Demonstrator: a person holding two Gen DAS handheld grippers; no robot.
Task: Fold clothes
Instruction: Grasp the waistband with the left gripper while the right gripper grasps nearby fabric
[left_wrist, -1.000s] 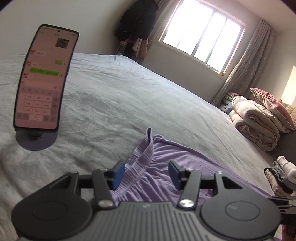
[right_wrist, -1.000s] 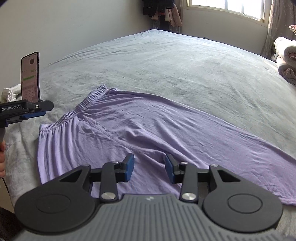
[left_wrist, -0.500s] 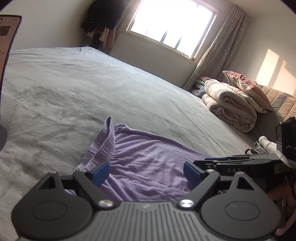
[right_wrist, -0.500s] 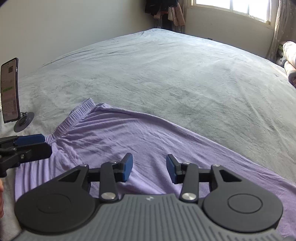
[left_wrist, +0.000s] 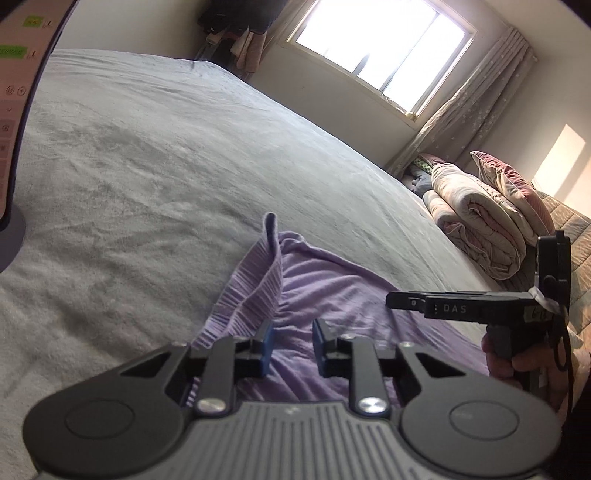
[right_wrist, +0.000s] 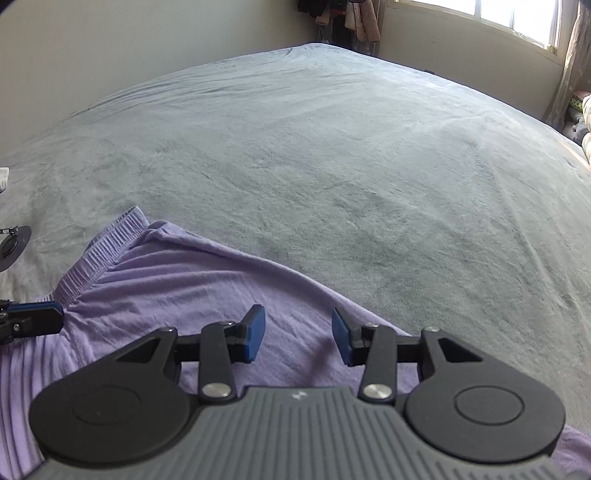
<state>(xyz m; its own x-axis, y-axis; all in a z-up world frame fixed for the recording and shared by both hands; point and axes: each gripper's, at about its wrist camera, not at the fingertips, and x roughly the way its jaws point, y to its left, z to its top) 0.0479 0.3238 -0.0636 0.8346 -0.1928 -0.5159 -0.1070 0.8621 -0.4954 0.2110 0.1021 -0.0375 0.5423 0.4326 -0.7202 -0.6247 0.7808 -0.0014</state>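
Lilac jersey trousers (left_wrist: 325, 288), low in frame, are now closed upon at the ribbed waistband (left_wrist: 255, 291) by the left gripper (left_wrist: 291, 347), so folding begins, while the right gripper (right_wrist: 297, 334) is kept unclenched, empty.

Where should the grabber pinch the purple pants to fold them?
Probably on the purple pants at the ribbed waistband. It is thick and stands up in a ridge off the grey bed, so coming from the near side works. The left gripper is closing there now.
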